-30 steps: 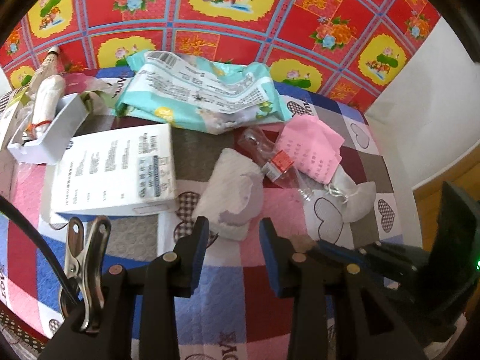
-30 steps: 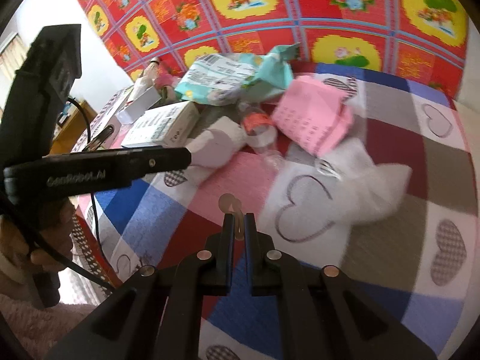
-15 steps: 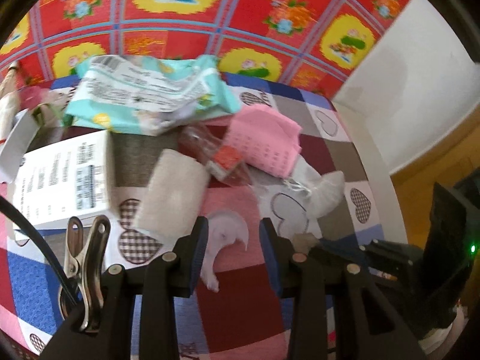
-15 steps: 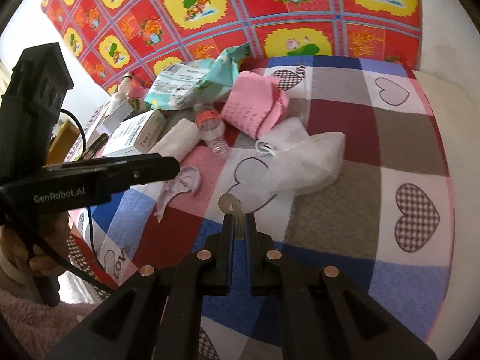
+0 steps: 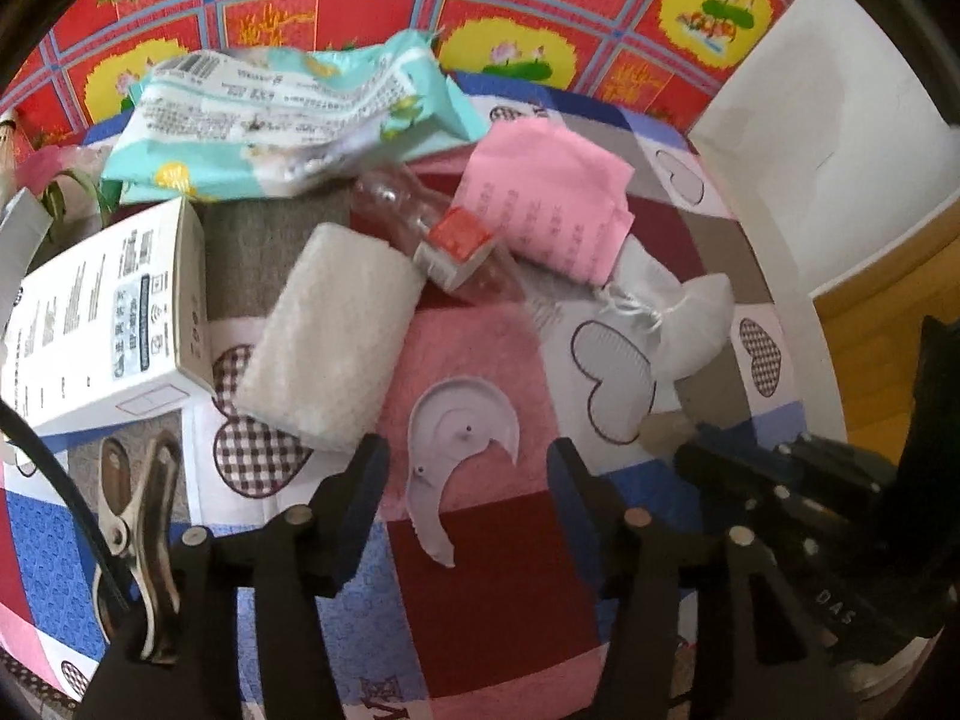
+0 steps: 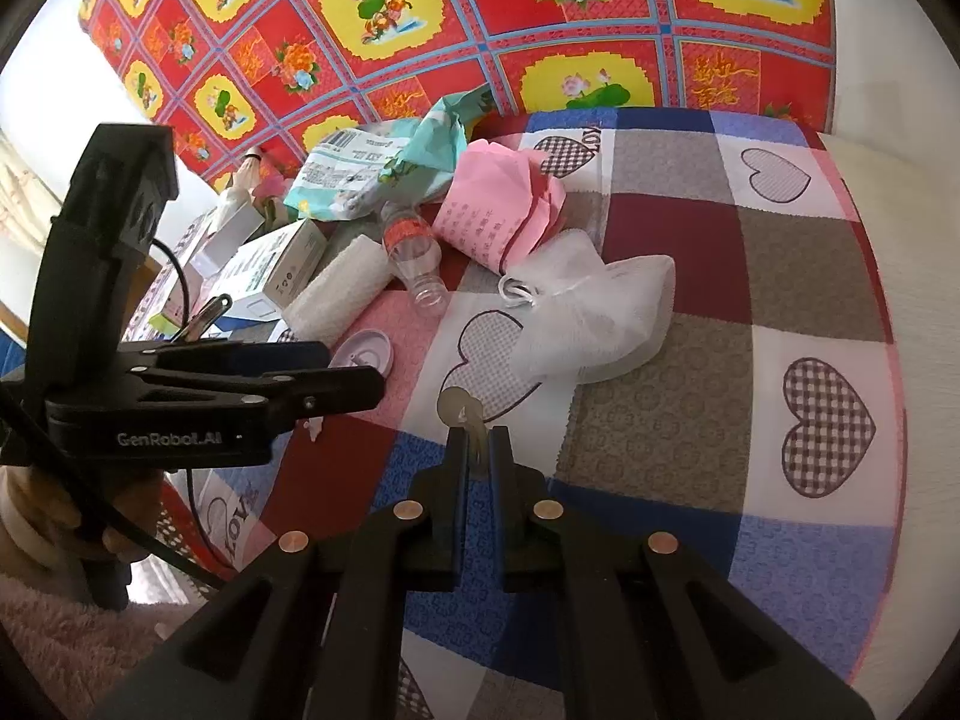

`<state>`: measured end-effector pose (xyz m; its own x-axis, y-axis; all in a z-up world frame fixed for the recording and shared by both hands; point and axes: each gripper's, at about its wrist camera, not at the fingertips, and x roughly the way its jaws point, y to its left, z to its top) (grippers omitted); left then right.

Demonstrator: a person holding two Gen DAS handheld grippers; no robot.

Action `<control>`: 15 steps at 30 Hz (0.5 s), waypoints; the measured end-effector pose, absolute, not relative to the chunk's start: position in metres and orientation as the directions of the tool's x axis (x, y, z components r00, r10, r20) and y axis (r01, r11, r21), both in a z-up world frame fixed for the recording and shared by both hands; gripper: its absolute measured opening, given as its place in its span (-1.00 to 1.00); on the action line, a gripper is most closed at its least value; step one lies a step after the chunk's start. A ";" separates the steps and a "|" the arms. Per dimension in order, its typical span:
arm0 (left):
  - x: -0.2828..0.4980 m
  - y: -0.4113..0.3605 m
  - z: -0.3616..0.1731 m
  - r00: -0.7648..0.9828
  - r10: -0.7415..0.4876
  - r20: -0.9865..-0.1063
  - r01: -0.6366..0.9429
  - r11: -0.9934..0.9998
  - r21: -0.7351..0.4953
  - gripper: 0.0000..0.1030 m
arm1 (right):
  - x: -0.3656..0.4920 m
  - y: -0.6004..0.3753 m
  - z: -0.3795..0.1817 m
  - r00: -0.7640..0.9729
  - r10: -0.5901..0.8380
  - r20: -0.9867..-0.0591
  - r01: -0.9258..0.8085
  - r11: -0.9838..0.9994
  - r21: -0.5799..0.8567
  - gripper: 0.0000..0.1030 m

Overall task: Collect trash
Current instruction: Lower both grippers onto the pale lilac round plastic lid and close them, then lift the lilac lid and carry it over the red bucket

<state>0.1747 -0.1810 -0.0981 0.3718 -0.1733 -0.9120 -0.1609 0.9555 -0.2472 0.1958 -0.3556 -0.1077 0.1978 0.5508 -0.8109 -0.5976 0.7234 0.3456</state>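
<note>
A pale pink plastic lid piece (image 5: 462,426) lies flat on the patchwork quilt (image 5: 480,600). My left gripper (image 5: 468,480) hangs just above it, jaws opening, one finger on each side and no pad touching it. Behind the lid sit a white rolled cloth (image 5: 330,330), a clear bottle with a red label (image 5: 444,240), crumpled pink paper (image 5: 552,204), a white mesh bag (image 5: 690,324) and a teal wrapper (image 5: 288,120). My right gripper (image 6: 478,438) is shut on a small brass-coloured key-like piece (image 6: 459,408) over the quilt, right of the left gripper (image 6: 354,372).
A white printed box (image 5: 102,312) lies at the left beside the roll. A metal clip (image 5: 138,516) hangs on the left gripper's body. Red floral cloth (image 5: 360,0) covers the wall behind. The quilt's right edge drops toward a wooden floor (image 5: 888,276). A hand (image 6: 36,528) holds the left tool.
The left gripper has moved in and down over the pink lid piece, and its jaws have spread wider. The right gripper shifted early on, then kept still, shut as before.
</note>
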 end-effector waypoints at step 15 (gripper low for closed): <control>0.195 -0.211 -0.106 0.363 -0.013 -0.932 -0.074 0.996 -0.042 0.21 | 0.200 -0.360 -0.114 0.188 0.554 -0.811 -0.575 0.731 0.367 -0.85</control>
<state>0.1953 -0.2108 -0.1062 0.3628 -0.0127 -0.9318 -0.0741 0.9964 -0.0424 0.1996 -0.3600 -0.1144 0.1875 0.5543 -0.8109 -0.5748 0.7314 0.3671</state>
